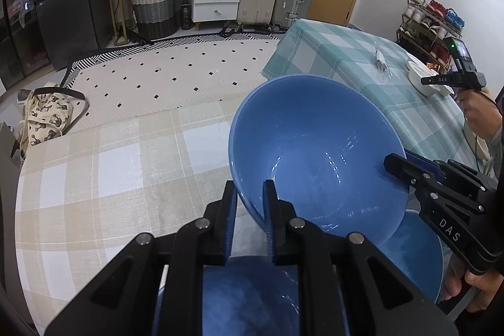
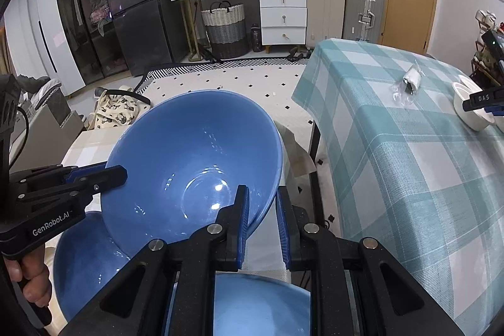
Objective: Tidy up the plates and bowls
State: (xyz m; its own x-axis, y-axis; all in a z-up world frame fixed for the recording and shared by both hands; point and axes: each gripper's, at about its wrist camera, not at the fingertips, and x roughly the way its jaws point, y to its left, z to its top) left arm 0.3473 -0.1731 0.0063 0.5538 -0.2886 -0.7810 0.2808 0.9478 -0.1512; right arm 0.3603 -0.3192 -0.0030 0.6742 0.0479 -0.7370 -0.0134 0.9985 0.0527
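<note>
A large blue bowl [image 1: 315,147] hangs tilted above the beige checked tablecloth [image 1: 110,172], held by both grippers. My left gripper [image 1: 250,194] is shut on its near rim, one finger inside and one outside. In the same view my right gripper [image 1: 395,162] clamps the rim on the right. In the right wrist view the blue bowl [image 2: 195,156] fills the middle, with my right gripper [image 2: 261,202] shut on its rim and my left gripper [image 2: 118,173] on the opposite edge. Two more blue dishes [image 2: 85,266] [image 2: 261,304] lie below it.
A table with a teal checked cloth [image 2: 409,162] stands to the right. On it are a white bowl [image 2: 469,107], a small plastic-wrapped item [image 2: 409,82] and another person's hand-held gripper [image 1: 441,80]. A patterned rug, a tote bag [image 1: 44,122], drawers and suitcases lie beyond.
</note>
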